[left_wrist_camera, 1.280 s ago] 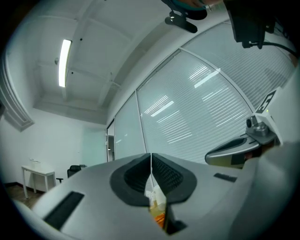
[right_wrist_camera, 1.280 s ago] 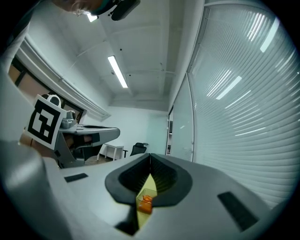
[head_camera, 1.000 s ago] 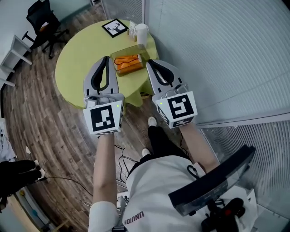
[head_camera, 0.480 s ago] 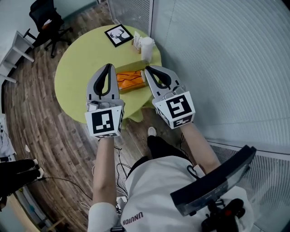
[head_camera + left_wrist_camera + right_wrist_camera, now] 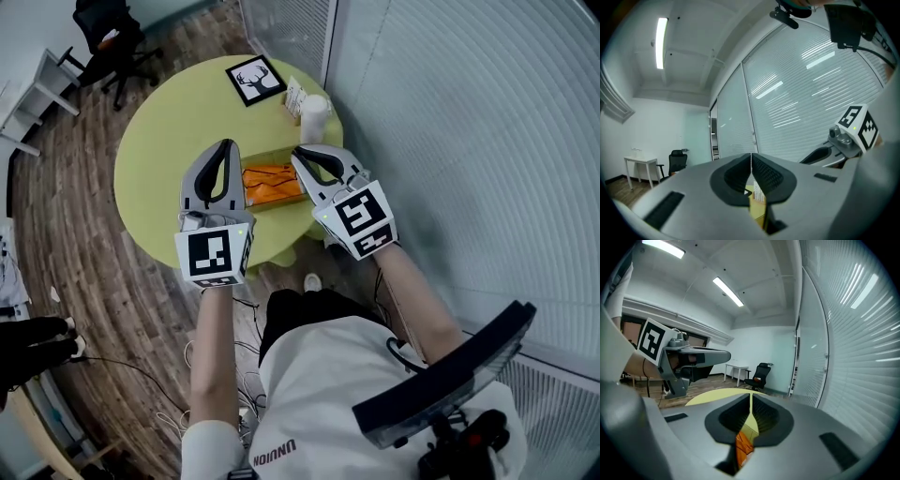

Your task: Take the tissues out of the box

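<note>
An open-topped box with an orange tissue pack [image 5: 273, 184] inside lies on the round yellow-green table [image 5: 169, 131], near its front right edge. My left gripper [image 5: 223, 146] hovers just left of the box, jaws shut and empty. To the box's right my right gripper [image 5: 302, 153] is also shut, with nothing held. In the right gripper view the orange pack [image 5: 742, 446] shows through the gap below the closed jaws [image 5: 751, 401]. The left gripper view shows closed jaws [image 5: 751, 164] with a sliver of table behind.
At the table's far side lie a black-framed deer picture [image 5: 255, 80], a small card holder [image 5: 294, 97] and a white cup [image 5: 315, 113]. A blinds-covered glass wall [image 5: 469, 122] runs close along the right. A black office chair [image 5: 108, 37] stands on the wooden floor far left.
Both grippers came closer to the table and now flank the box, with the right one drawn nearer to it. Both stayed shut.
</note>
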